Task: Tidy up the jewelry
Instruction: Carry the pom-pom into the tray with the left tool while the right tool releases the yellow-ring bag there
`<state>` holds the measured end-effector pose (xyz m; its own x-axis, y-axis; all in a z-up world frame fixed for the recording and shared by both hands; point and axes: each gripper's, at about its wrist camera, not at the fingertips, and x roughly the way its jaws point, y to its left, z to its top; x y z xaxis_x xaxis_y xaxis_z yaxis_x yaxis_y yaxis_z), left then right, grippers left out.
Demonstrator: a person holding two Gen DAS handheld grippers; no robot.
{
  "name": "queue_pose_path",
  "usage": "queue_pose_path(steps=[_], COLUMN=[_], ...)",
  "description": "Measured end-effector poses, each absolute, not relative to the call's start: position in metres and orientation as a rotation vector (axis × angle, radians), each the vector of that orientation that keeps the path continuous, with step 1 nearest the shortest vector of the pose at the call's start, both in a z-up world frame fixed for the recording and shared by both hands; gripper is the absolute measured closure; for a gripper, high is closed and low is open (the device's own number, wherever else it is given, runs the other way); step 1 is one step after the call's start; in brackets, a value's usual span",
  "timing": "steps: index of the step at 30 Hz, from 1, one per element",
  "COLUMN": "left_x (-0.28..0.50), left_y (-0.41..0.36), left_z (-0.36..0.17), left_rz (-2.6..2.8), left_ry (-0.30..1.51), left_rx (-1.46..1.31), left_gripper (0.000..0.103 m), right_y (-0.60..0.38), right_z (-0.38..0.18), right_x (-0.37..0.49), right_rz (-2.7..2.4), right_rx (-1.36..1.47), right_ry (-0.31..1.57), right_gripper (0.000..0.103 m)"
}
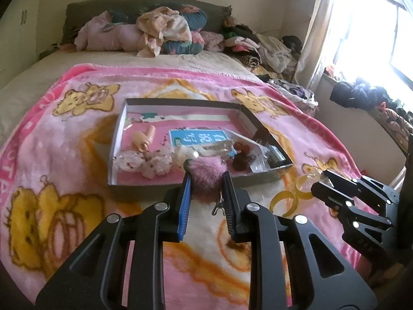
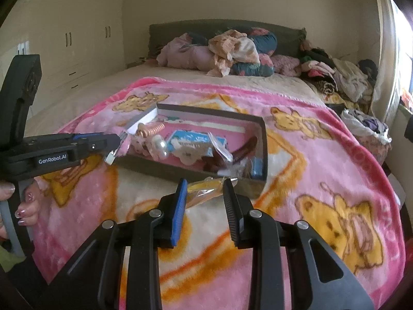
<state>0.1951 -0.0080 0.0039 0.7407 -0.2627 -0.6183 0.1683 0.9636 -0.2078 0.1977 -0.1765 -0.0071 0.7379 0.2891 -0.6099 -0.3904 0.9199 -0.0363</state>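
A shallow grey box [image 1: 180,102] [image 2: 211,111] lies on the pink bear blanket [image 1: 64,139]. It holds a peach coil hair tie [image 1: 145,139], a blue printed card [image 1: 196,139], pearl and bead pieces, and small clear bags. My left gripper [image 1: 206,174] [image 2: 120,139] is shut on a pink fluffy pom-pom hair clip [image 1: 205,170], held just in front of the box's near wall, its metal clip [image 1: 219,208] hanging below. My right gripper [image 2: 205,182] [image 1: 321,179] grips a clear bag with a yellow piece [image 2: 202,190] near the box's right front corner.
Pillows and crumpled bedding [image 1: 155,31] pile against the headboard. Heaped clothes [image 1: 260,49] run along the bed's right side to a bright window [image 1: 374,25]. A cream wardrobe [image 2: 77,38] stands left. A person's hand [image 2: 24,206] holds the left gripper's handle.
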Motion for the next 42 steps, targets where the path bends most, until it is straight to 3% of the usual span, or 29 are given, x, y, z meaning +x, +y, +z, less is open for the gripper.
queue_pose_path(steps=[19, 42], left_x=[0.231, 0.285], left_y=[0.020, 0.012], left_z=[0.013, -0.011], left_rz=[-0.188, -0.169], left_ry=[0.673, 0.719], left_rx=[-0.156, -0.140], left_gripper=[0.087, 0.087], right_y=[-0.137, -0.145], right_z=[0.013, -0.018], right_x=[0.251, 0.319], right_rz=[0.410, 0.314], right_rx=[-0.191, -0.147], right_ry=[0.589, 0.630], right_gripper=[0.076, 0.076])
